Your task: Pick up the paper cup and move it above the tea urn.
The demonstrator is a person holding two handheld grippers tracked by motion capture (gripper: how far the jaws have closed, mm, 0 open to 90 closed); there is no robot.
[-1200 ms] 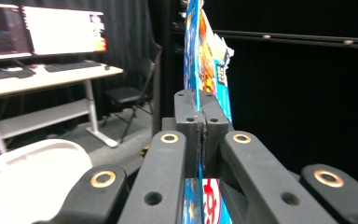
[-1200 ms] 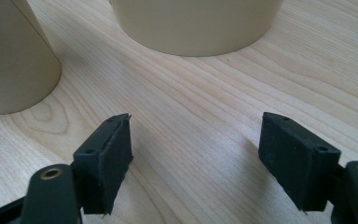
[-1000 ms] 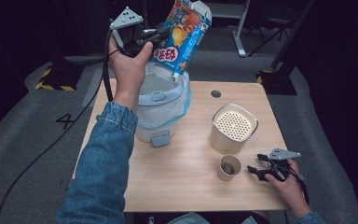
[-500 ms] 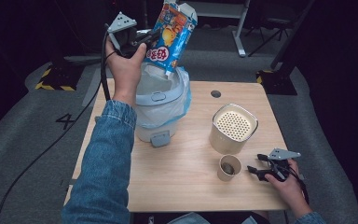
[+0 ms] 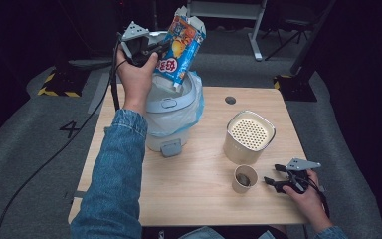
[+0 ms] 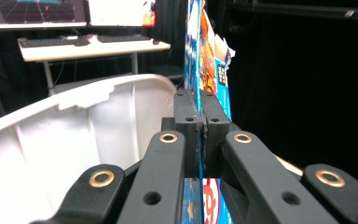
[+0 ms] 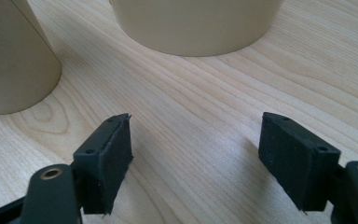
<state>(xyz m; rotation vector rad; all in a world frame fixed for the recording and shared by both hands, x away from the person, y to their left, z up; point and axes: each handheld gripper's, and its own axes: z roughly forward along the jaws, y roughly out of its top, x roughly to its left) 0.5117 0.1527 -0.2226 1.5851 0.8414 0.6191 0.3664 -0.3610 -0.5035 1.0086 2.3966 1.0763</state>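
Since a second ago, the left gripper (image 5: pixel 151 50) has drawn the snack bag (image 5: pixel 181 45) a little toward the person's left and stood it more upright above the bin; the right gripper (image 5: pixel 281 181) has stayed put on the worktop (image 5: pixel 199 199).

Left fingers (image 6: pixel 186 126) are pressed together, pinching the flat edge of the snack bag, seen edge-on in the left gripper view; the bag's torn top points up and its lower corner hangs over the open mouth of the white bin (image 5: pixel 171 117), which has a pale blue liner and stands at the back left of the worktop; the bin's white lid (image 6: pixel 74 135) rises just beside the fingers.

Right fingers (image 7: pixel 107 158) are spread wide and hold nothing, resting low on the wood near the front right corner; just beside them stands a small paper cup (image 5: pixel 244 178), and behind it a beige canister (image 5: pixel 248 137) with a perforated top.

Likely risk: the grip is on a thin edge only, so the bag could slip or swing and drop outside the bin, or spill any leftover contents from its open top if tipped.

Red and white characters show on the bag, too small to read; a "4" (image 5: pixel 70 128) is marked on the floor at left.
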